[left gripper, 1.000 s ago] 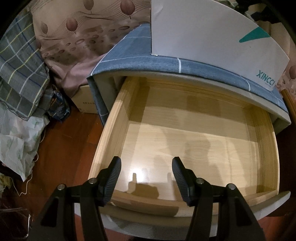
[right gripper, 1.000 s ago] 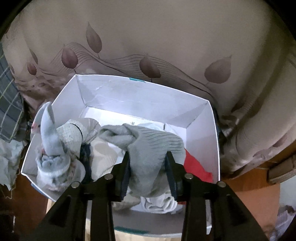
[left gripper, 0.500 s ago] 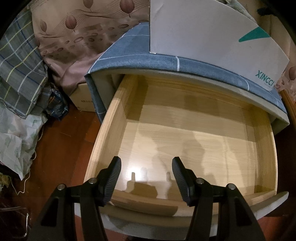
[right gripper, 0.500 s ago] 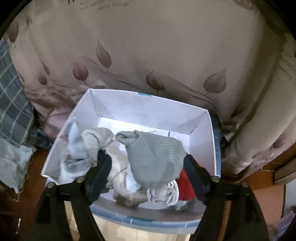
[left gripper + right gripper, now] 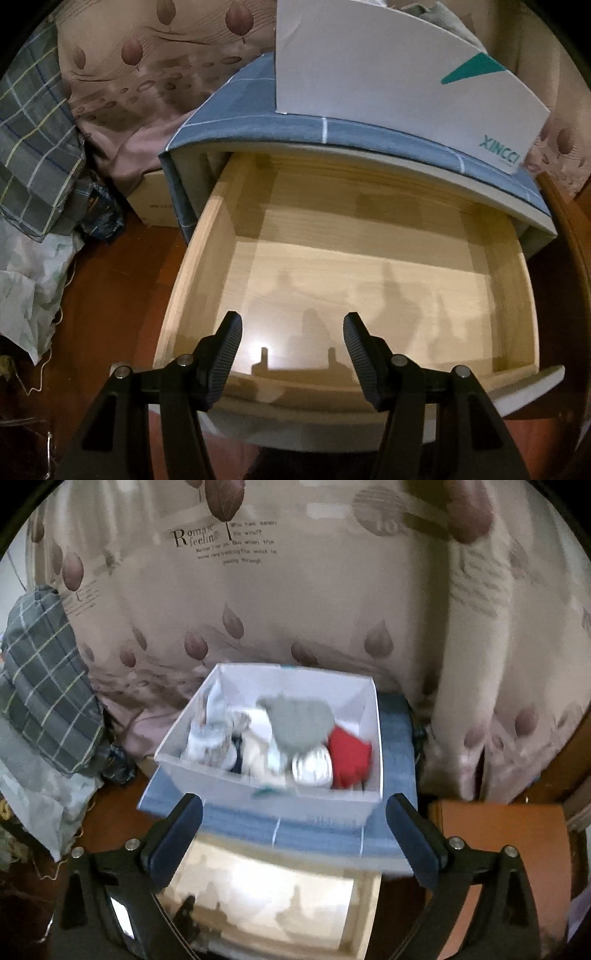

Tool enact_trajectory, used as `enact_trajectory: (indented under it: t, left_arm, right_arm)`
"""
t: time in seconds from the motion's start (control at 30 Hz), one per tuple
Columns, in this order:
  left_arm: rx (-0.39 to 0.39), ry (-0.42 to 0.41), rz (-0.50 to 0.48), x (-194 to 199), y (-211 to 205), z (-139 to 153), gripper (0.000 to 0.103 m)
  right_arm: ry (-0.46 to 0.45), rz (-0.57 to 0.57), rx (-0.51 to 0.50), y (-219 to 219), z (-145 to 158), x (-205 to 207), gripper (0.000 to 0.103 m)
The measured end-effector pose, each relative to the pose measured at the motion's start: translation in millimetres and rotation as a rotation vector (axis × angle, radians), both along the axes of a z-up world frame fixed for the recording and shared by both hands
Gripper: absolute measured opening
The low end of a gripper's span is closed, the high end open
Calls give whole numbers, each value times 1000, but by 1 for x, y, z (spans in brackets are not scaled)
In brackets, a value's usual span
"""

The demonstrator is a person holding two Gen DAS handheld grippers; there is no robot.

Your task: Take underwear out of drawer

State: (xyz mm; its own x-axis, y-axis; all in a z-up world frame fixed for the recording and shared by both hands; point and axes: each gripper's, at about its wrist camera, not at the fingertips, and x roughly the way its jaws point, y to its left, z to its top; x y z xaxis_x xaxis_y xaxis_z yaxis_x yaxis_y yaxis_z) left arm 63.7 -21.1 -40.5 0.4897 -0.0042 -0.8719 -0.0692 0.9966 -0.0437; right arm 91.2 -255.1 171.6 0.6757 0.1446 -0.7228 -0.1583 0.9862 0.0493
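Right now the right gripper (image 5: 294, 836) sits at the bottom of its frame, jaws just opened wide, nothing between them. Grey underwear (image 5: 299, 722) lies centre frame in the white box (image 5: 236, 794), on top of other balled-up clothes: white roll (image 5: 312, 770), red piece (image 5: 349, 757) at right, pale bundle (image 5: 208, 738) at left. Box stands on the blue checked cabinet top (image 5: 314, 836), against a beige leaf-print curtain (image 5: 295, 602). View is blurred.

Left gripper (image 5: 292, 358) at lower centre of its frame, fingers spread apart, holding nothing, hovering over the wooden drawer (image 5: 509, 295). Drawer is pulled out, only shadows inside. Same box (image 5: 388, 92) at upper right, green lettering on its side. Plaid fabric (image 5: 33, 155) at left edge, cardboard carton (image 5: 155, 203) beside the cabinet, dark wood floor (image 5: 110, 295).
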Motion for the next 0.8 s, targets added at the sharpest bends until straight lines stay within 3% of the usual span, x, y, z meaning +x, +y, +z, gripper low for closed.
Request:
enact_trajectory:
  t: [0.13,0.3,0.5,0.6,0.8]
  left_arm:
    - [7,4,-27,-12,-5,1,58]
    - [18,-5,-37,-22,-9,4,58]
    - [27,-16,-40,-27,-10,4,58]
    - [33,-27,-38,-30,-11,6,58]
    - [20,-35,-34,-32,-10,8,58]
  right_arm:
    - [34,-32,-18,-13,-36,-33,100]
    - [140,-91,-19,-19,-109,-64,100]
    - [200,-210,55,-18,-186,-91,100]
    - [202,-242,90,-15,-203,-96,100]
    - [175,-244,66,3,-218,-105,100]
